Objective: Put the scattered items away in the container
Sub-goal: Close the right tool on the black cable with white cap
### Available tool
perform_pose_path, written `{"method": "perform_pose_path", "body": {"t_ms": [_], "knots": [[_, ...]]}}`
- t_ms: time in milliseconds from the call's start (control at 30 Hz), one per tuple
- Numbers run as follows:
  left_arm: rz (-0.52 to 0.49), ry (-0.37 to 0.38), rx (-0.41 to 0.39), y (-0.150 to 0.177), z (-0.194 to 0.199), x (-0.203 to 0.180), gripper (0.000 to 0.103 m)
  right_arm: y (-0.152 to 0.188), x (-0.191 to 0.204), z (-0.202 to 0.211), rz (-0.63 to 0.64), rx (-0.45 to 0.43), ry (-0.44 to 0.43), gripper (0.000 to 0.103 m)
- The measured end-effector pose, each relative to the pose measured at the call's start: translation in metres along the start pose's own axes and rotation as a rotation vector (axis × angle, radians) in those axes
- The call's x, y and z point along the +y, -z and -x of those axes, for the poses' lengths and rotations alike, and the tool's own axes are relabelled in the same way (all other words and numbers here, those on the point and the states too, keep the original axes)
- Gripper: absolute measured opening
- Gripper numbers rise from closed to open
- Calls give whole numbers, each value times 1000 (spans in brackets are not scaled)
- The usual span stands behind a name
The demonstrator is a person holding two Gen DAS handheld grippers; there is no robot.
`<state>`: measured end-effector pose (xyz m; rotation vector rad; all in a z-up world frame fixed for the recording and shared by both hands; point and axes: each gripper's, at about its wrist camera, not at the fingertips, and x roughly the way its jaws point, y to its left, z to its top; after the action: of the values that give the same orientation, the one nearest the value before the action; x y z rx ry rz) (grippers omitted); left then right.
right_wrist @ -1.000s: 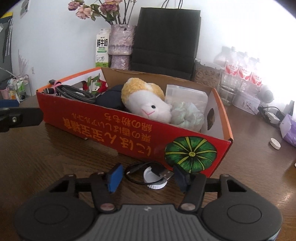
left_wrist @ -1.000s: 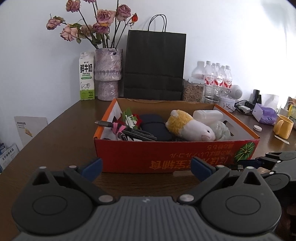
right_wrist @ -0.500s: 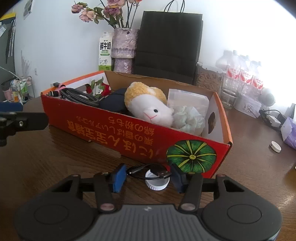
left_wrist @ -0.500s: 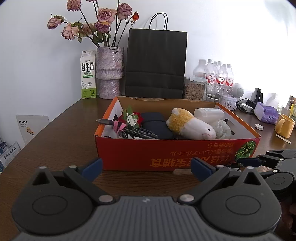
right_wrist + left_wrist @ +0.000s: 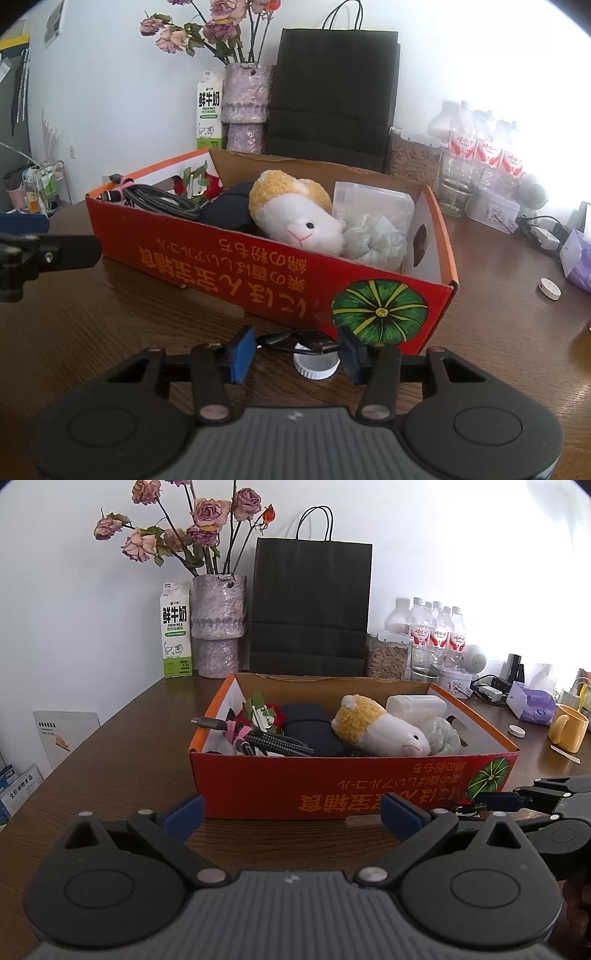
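Observation:
The red cardboard box [image 5: 221,266] stands on the brown table and holds a plush toy [image 5: 295,218], coiled cables, a dark pouch and a clear plastic case. In front of its pumpkin-printed corner a small black USB cable [image 5: 295,338] lies on top of a white bottle cap [image 5: 316,367]. My right gripper [image 5: 297,352] is down at the table with both between its blue pads; its jaws are closing and the pads sit just outside the cable. My left gripper [image 5: 291,812] hangs wide open before the box's front wall [image 5: 332,786], with nothing in it.
Behind the box stand a black paper bag [image 5: 310,609], a vase of dried roses [image 5: 218,624], a milk carton [image 5: 176,631] and water bottles [image 5: 436,635]. A yellow mug [image 5: 569,727], a purple tissue pack [image 5: 532,709] and a loose white cap [image 5: 549,288] lie to the right.
The right gripper's pads have drawn closer together around the black cable and white cap. The left gripper has stayed where it was, open.

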<state>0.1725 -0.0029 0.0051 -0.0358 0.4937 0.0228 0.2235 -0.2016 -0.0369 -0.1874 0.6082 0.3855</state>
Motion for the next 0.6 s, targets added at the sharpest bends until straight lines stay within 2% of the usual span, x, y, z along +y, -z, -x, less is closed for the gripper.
{"method": "perform_pose_path", "body": {"t_ms": [600], "knots": [[2, 1, 8, 2, 0, 3, 103, 2, 9, -8, 41, 40, -13, 51]]}}
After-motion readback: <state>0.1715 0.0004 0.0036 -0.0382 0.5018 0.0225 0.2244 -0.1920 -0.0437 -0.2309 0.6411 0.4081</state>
